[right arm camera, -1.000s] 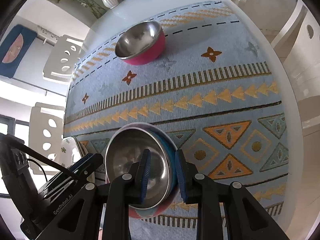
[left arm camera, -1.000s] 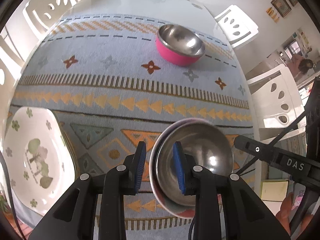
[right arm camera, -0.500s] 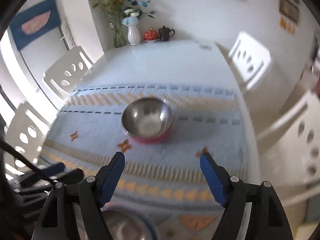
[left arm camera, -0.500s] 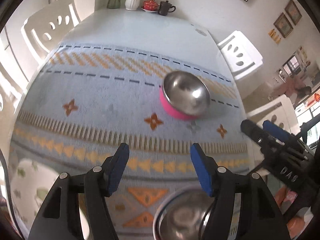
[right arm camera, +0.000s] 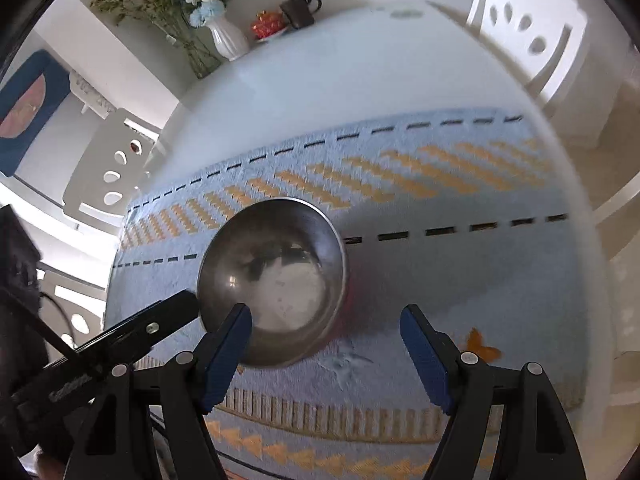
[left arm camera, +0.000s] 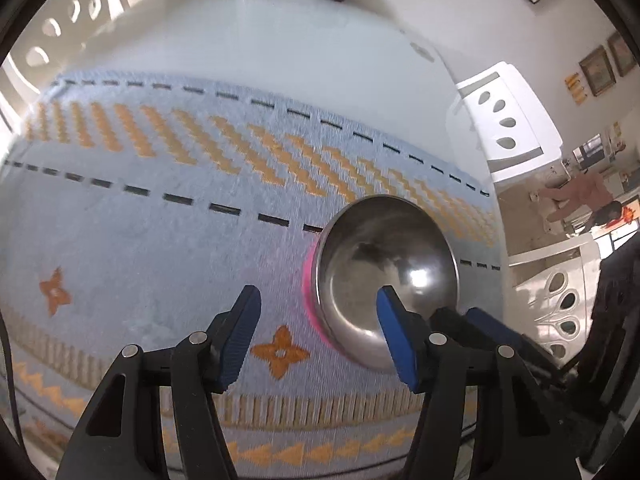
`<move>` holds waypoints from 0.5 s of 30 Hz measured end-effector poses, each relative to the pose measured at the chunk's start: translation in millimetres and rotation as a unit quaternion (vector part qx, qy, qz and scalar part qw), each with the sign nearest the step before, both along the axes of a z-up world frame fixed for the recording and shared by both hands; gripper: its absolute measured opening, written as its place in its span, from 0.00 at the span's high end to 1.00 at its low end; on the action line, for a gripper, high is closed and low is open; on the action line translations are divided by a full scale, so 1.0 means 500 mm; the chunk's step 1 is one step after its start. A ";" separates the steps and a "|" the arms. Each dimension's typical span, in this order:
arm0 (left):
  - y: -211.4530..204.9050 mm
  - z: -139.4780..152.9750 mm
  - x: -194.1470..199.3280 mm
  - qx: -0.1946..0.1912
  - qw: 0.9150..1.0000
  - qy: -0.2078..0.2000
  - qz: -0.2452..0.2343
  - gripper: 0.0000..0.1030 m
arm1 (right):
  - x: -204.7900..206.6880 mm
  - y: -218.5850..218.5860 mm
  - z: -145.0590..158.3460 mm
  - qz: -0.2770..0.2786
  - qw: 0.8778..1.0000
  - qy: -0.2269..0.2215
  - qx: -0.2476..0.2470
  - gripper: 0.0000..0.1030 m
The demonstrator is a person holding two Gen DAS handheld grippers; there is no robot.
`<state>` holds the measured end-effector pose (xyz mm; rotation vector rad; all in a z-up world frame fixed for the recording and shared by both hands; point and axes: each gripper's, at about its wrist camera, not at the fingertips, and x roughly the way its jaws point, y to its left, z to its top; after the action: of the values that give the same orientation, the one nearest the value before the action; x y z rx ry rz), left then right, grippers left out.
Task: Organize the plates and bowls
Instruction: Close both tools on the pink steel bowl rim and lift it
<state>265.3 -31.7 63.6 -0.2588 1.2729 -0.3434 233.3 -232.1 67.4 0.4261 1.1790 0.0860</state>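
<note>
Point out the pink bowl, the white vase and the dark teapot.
pink bowl [right arm camera: 276,280]: right wrist view, on its steel inside.
white vase [right arm camera: 228,42]: right wrist view, on its ribbed belly.
dark teapot [right arm camera: 300,10]: right wrist view, on its body below the lid.

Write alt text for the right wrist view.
The open right gripper hovers over a patterned blue mat, close to a steel bowl with a pink outside. The left gripper reaches in from the left; a vase and teapot stand at the table's far end.
</note>
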 end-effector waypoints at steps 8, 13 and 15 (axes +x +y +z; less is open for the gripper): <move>-0.001 -0.056 0.031 -0.003 1.000 0.026 -0.001 0.51 | 0.038 0.008 -0.072 0.000 1.000 0.030 0.001 0.37; -0.006 -0.068 0.036 -0.006 1.000 0.029 -0.003 0.59 | 0.046 0.015 -0.077 0.005 1.000 0.024 -0.007 0.48; -0.014 -0.076 0.036 -0.010 0.999 0.032 -0.009 0.76 | 0.047 0.022 -0.079 0.011 1.000 0.020 -0.017 0.62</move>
<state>283.4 -38.6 25.6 -0.2776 1.3366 -0.3671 257.0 -220.9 27.9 0.3871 1.2237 0.0767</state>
